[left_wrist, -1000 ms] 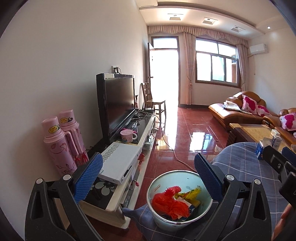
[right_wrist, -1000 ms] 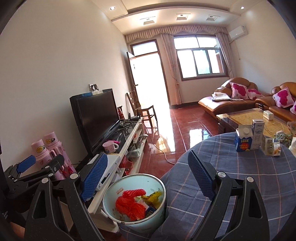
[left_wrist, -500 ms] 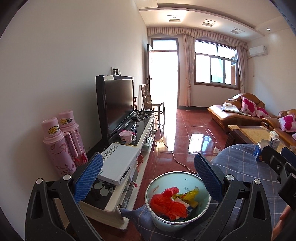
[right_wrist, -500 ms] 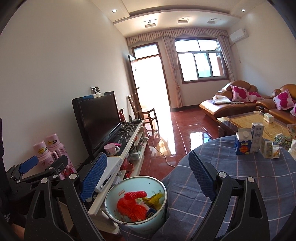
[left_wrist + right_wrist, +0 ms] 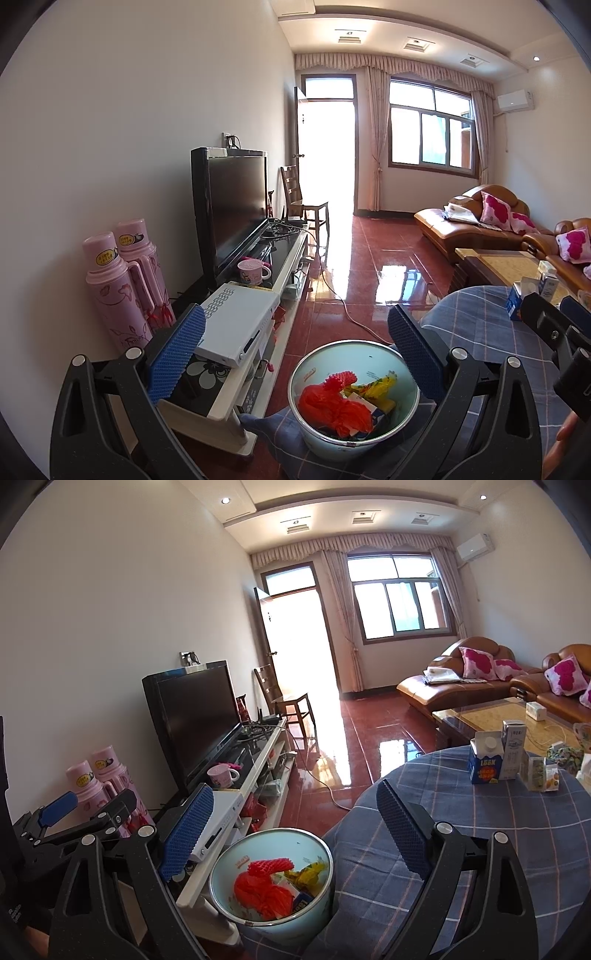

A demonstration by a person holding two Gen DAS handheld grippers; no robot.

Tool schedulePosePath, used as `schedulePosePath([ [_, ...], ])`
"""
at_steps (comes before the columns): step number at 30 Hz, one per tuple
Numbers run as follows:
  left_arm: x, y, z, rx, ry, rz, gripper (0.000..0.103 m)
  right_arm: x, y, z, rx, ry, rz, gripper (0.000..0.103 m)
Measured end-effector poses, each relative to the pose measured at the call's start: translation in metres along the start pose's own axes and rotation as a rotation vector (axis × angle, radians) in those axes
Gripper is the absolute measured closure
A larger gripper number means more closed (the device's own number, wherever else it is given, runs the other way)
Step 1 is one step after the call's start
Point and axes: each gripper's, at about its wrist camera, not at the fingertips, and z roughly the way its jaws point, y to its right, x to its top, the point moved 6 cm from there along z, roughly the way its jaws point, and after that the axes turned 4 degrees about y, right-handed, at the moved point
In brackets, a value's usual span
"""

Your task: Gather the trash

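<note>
Two grippers, both with jaws spread wide and nothing between the blue pads. The left gripper [image 5: 295,347] and the right gripper [image 5: 293,823] each point over a pale blue bin [image 5: 271,880] at the near left edge of a round table under a blue checked tablecloth [image 5: 480,834].

Bin contents: a crumpled red plastic bag [image 5: 264,890], a red foam net [image 5: 269,867], a yellow wrapper [image 5: 310,871] and a blue-and-white carton scrap (partly buried).

Far right on the table: a blue milk carton [image 5: 485,762], touching a taller white carton [image 5: 514,747], with two small juice boxes [image 5: 541,773] just beside them.

Left of the bin: a white TV stand [image 5: 236,373] bearing a white set-top box [image 5: 240,321], a pink mug [image 5: 253,271], a black television [image 5: 236,206] and two pink thermos flasks [image 5: 122,291] by the wall.

Far room: red tiled floor [image 5: 369,266], wooden chair [image 5: 303,203], brown leather sofa [image 5: 469,221] with pink cushions, coffee table [image 5: 487,712].
</note>
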Motion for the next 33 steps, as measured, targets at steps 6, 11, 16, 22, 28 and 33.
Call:
schedulePosePath([
  [6, -0.0004, 0.0006, 0.0012, 0.002, 0.000, 0.001, 0.006, -0.0003, 0.0009, -0.0011, 0.000, 0.002, 0.002, 0.014],
  [11, -0.0008, 0.0007, 0.0017, 0.005, 0.002, -0.002, 0.006, -0.0005, 0.0010, -0.0009, 0.000, 0.000, 0.002, 0.014],
  [16, -0.0012, 0.0005, 0.0016, 0.006, 0.006, -0.005, 0.006, -0.0008, 0.0022, -0.0019, -0.002, -0.001, 0.004, 0.014],
  [22, -0.0012, -0.0007, 0.0019, 0.006, 0.006, -0.011, 0.006, -0.0008, 0.0040, -0.0019, -0.005, -0.002, 0.011, 0.014],
  [28, -0.0006, -0.0036, 0.0028, 0.011, 0.003, -0.024, 0.006, -0.0007, 0.0052, -0.0013, -0.010, 0.000, 0.013, 0.014],
  [33, -0.0006, -0.0024, 0.0018, 0.004, 0.007, -0.038, 0.006, -0.0024, 0.0058, -0.0007, -0.014, -0.005, 0.013, 0.014],
])
